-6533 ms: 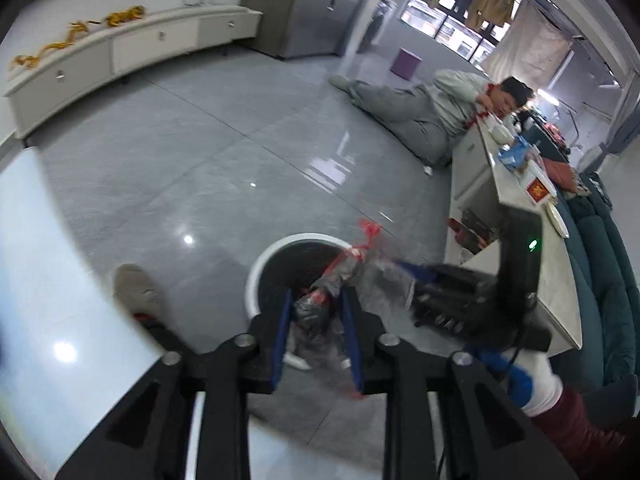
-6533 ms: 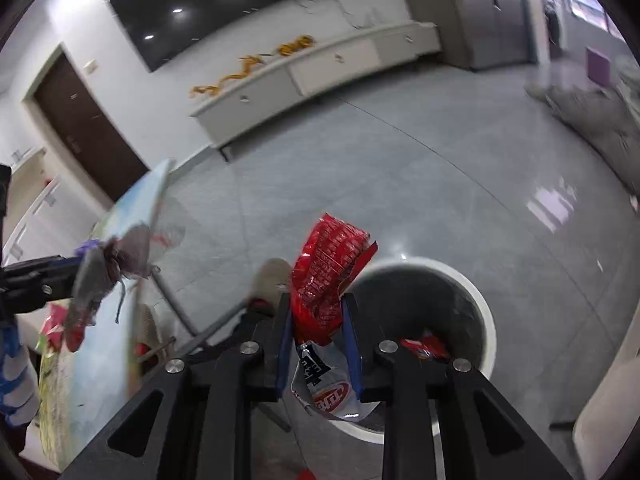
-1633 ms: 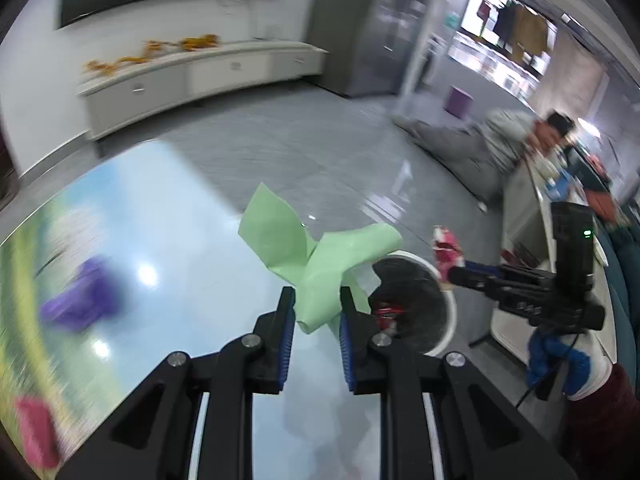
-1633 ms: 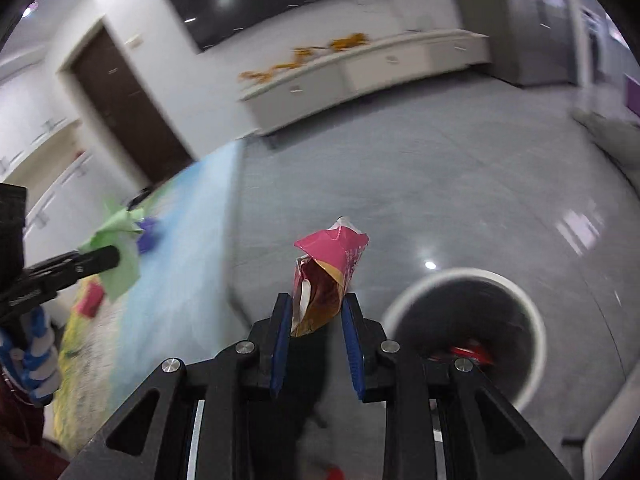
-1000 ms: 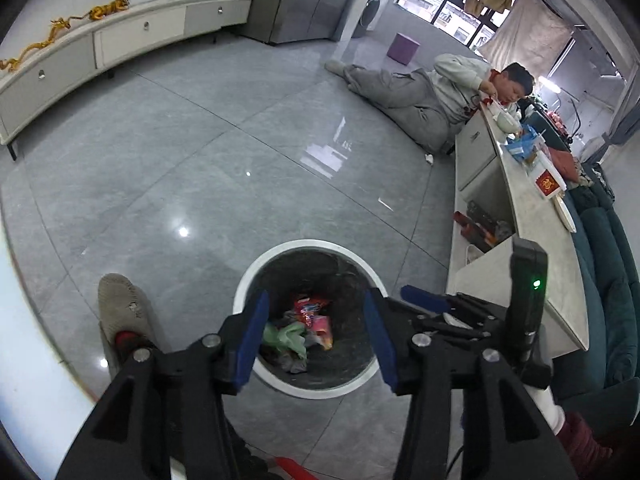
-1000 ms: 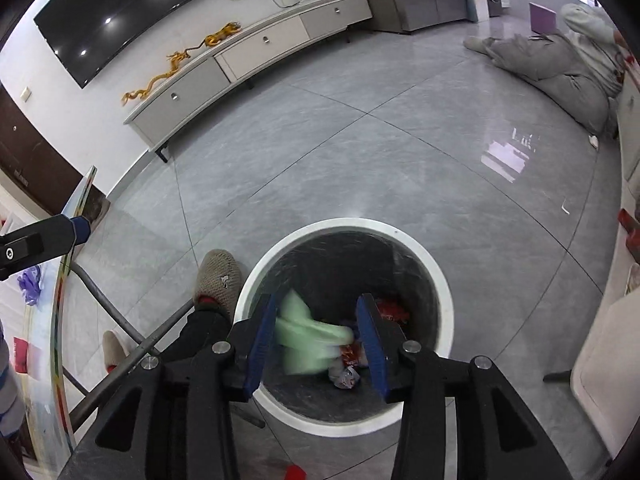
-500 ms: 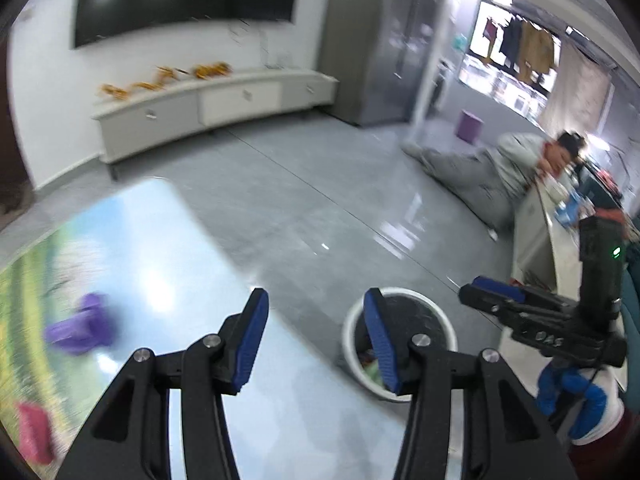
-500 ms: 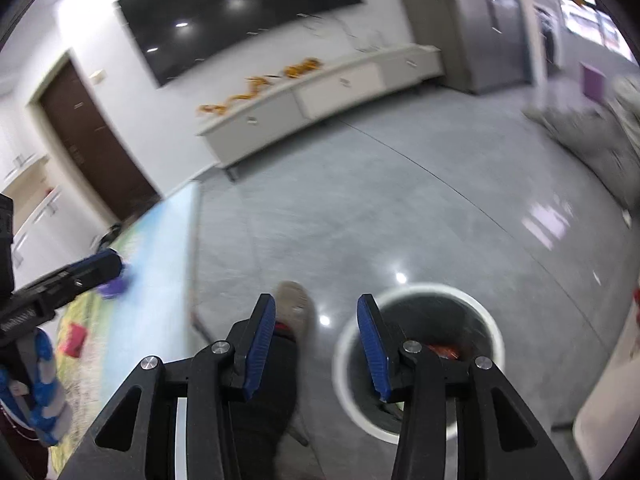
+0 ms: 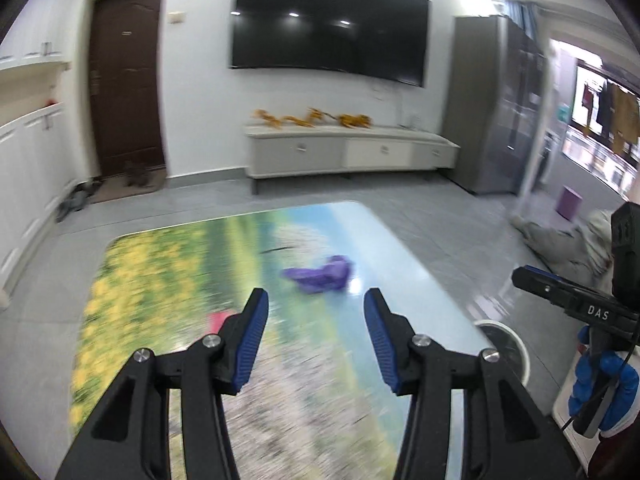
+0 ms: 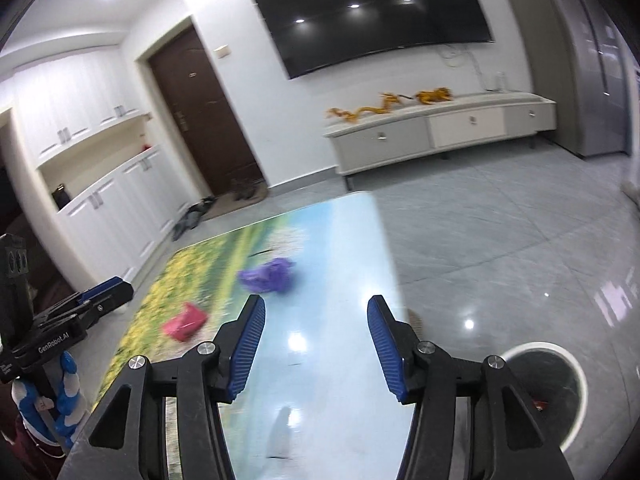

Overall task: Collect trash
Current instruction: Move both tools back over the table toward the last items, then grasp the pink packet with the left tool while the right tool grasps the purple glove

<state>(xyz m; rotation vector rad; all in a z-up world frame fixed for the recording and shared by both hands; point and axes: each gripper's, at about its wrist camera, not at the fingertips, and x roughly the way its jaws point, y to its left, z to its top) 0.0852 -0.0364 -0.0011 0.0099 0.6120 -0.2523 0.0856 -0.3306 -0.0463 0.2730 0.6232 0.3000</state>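
Note:
A crumpled purple wrapper [image 9: 320, 278] [image 10: 267, 276] lies on the landscape-printed table [image 9: 180, 272] [image 10: 332, 240]. A red packet [image 10: 185, 322] [image 9: 219, 321] lies nearer the table's left side. My left gripper [image 9: 315, 306] is open above the table with nothing between its fingers, the purple wrapper ahead of it. My right gripper [image 10: 316, 314] hangs over the table's right part; its jaws are opening and hold nothing. The white round bin [image 10: 566, 364] [image 9: 516, 344] stands on the floor right of the table, with some trash inside.
A person's blue-gloved hand [image 9: 600, 384] holds the right gripper at the far right of the left wrist view. A person lies on the floor [image 9: 568, 240] beyond the table. A low white cabinet [image 9: 348, 152] and a wall screen [image 9: 328, 20] stand at the back.
Both grippers swung up and left, from over the bin to over the table. The green paper and pink packet held earlier now lie in the bin. Right jaws stand wider.

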